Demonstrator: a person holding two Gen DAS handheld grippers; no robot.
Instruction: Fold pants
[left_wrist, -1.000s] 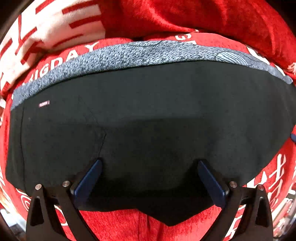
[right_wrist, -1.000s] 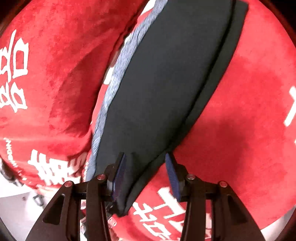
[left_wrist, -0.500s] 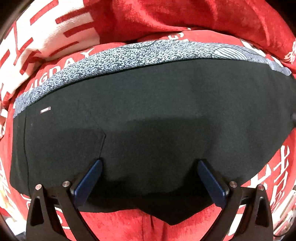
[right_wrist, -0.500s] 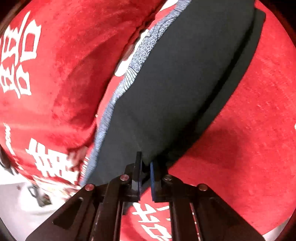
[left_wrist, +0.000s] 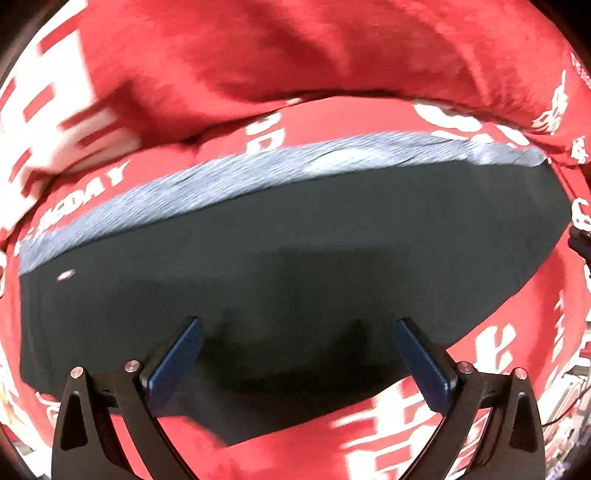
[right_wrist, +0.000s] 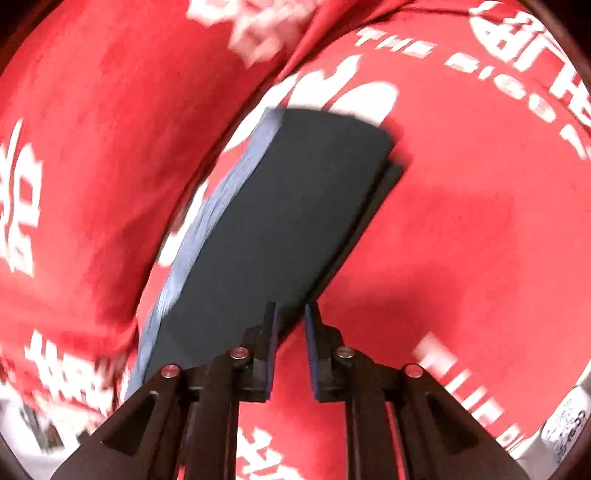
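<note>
The dark pants (left_wrist: 295, 251) with a grey patterned waistband (left_wrist: 258, 173) lie folded flat on a red bedspread. My left gripper (left_wrist: 295, 343) is open, its blue pads (left_wrist: 177, 354) spread over the pants' near edge. In the right wrist view the pants (right_wrist: 280, 229) stretch away from me, waistband (right_wrist: 207, 236) on the left. My right gripper (right_wrist: 290, 332) stands slightly open with a narrow gap, and the pants' near corner sits just ahead of the fingertips, not clamped. Both views are motion-blurred.
A red bedspread (left_wrist: 295, 55) with white lettering covers everything and bunches into a raised fold behind the waistband (right_wrist: 92, 129). Pale floor or clutter shows at the lower corners (right_wrist: 561, 424).
My right gripper shut on the pants' corner, then opened a little and pulled back, so more of the pants shows. The left view drew back and up slightly; its gripper stayed open.
</note>
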